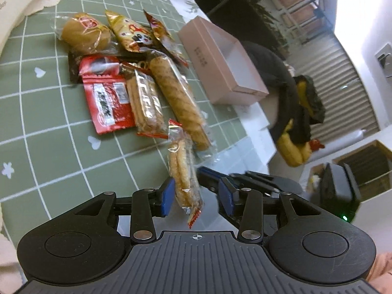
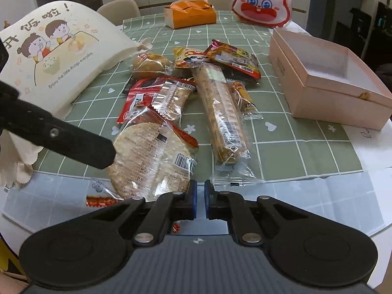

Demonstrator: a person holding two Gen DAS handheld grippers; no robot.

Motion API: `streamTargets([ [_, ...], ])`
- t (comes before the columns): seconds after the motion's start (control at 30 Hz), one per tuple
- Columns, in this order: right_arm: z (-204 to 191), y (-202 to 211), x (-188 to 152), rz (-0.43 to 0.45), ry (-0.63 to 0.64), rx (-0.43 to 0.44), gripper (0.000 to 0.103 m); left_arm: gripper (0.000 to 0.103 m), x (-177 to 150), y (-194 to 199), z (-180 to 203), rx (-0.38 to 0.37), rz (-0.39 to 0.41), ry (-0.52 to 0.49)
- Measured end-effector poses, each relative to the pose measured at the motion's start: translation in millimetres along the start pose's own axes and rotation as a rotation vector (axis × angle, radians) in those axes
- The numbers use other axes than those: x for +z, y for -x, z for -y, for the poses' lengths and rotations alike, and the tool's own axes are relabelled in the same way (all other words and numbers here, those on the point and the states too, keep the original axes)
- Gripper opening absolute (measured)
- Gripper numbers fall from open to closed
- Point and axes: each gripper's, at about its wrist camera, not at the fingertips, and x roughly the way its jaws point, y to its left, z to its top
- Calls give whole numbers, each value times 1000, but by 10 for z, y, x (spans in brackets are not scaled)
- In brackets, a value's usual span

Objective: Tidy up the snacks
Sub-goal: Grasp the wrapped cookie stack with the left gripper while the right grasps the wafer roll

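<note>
A clear packet of round rice crackers (image 1: 182, 178) (image 2: 152, 156) hangs just above the table's near edge. My right gripper (image 2: 201, 191) is shut, apparently pinching the wrapper's edge; its fingers (image 1: 213, 175) meet the packet from the right in the left wrist view. My left gripper (image 1: 197, 196) is open around the packet, with its right pad clearly apart from it. One left finger (image 2: 73, 142) shows as a black bar over the packet. Other snacks lie in a pile: a long wafer roll (image 1: 176, 93) (image 2: 220, 112), a red packet (image 1: 107, 98) and a bun (image 1: 83, 34). An open pink box (image 1: 203, 56) (image 2: 330, 98) stands empty to the right.
A green checked cloth (image 2: 281, 154) covers the table. A cream cartoon bag (image 2: 61, 56) lies at the left, with an orange tissue box (image 2: 189, 16) and a rabbit-face bag (image 2: 262, 2) at the back. Dark clothing and a yellow plush toy (image 1: 294, 122) sit beyond the table's edge.
</note>
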Motion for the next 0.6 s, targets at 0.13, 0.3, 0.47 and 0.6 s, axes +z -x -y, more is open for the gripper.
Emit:
streamTargets([
  [0.13, 37, 14, -30, 16, -18, 14, 8, 54, 48, -70, -23, 32, 4, 8],
  [0.3, 51, 37, -78, 34, 14, 2, 8, 56, 101, -91, -42, -29, 13, 37],
  [0.47, 100, 50, -78, 35, 16, 8, 8, 41, 122, -65, 25, -138, -21, 72],
  [0.6, 113, 41, -74, 46, 13, 45, 8, 25, 155, -101, 189, -51, -44, 40],
])
